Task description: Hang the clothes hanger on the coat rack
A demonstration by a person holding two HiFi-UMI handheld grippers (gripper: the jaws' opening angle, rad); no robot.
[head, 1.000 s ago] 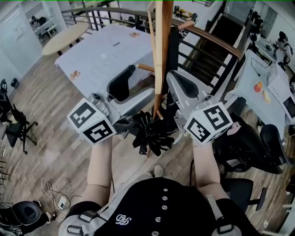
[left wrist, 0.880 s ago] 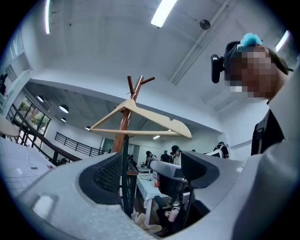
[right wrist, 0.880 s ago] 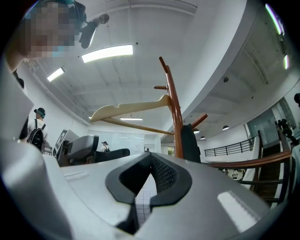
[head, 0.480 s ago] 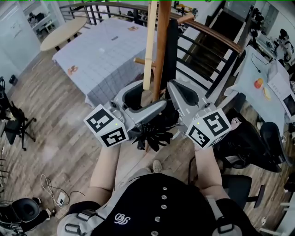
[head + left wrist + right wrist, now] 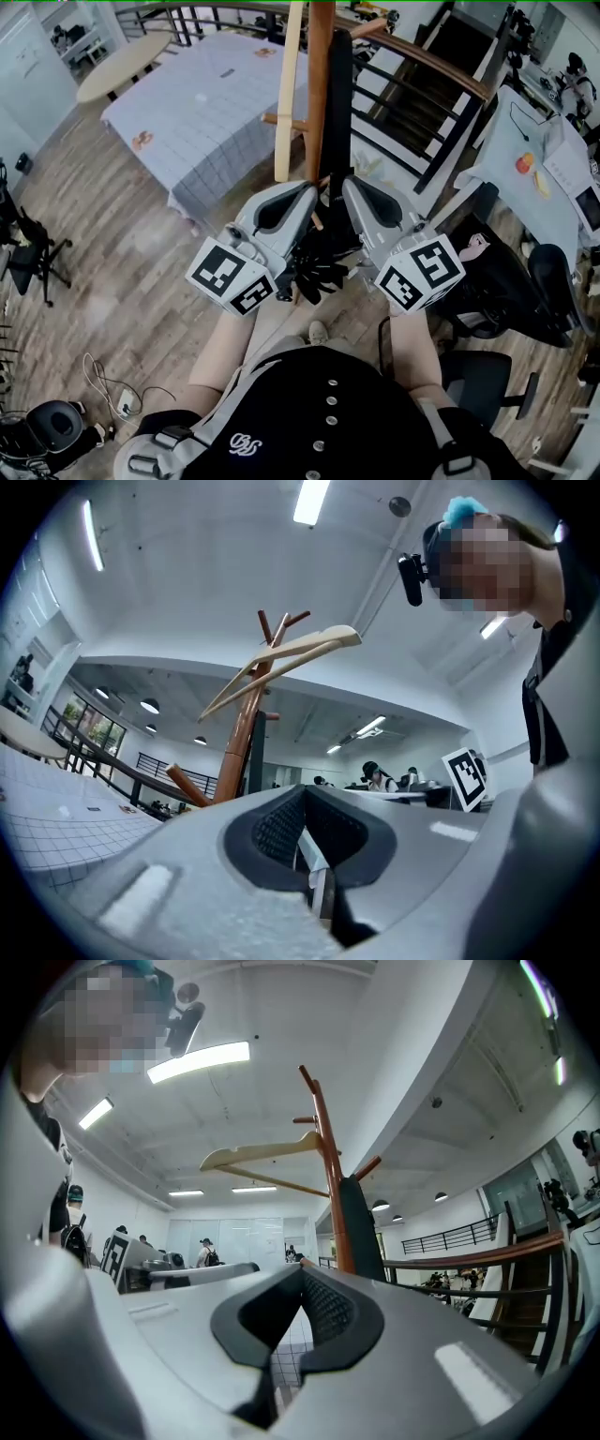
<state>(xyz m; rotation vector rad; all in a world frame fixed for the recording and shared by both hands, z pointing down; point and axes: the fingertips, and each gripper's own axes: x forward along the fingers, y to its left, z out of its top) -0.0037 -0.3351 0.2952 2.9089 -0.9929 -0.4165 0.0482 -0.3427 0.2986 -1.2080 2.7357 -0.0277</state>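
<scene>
Head view first: a second ago the left gripper (image 5: 312, 187) stood with its jaws wide apart beside the pole of the coat rack (image 5: 319, 84), and now those jaws have come together with nothing between them. Both grippers have also sunk lower and drawn nearer to the person. The hanger (image 5: 287, 94) has kept its place on the rack through all of this. My reading is that the hanger has been let go and now rests on the rack by itself. The hanging step looks finished, and the hands are pulling away. The left gripper view bears this out. The pads meet on empty air, and the pale wooden hanger sits well above and beyond them, caught on the pegs at the top of the brown pole and tilted, with one arm higher than the other. The right gripper (image 5: 345, 183) is likewise closed and empty. In its own view the hanger hangs high and far off, to the left of the pole, well apart from the jaws.
</scene>
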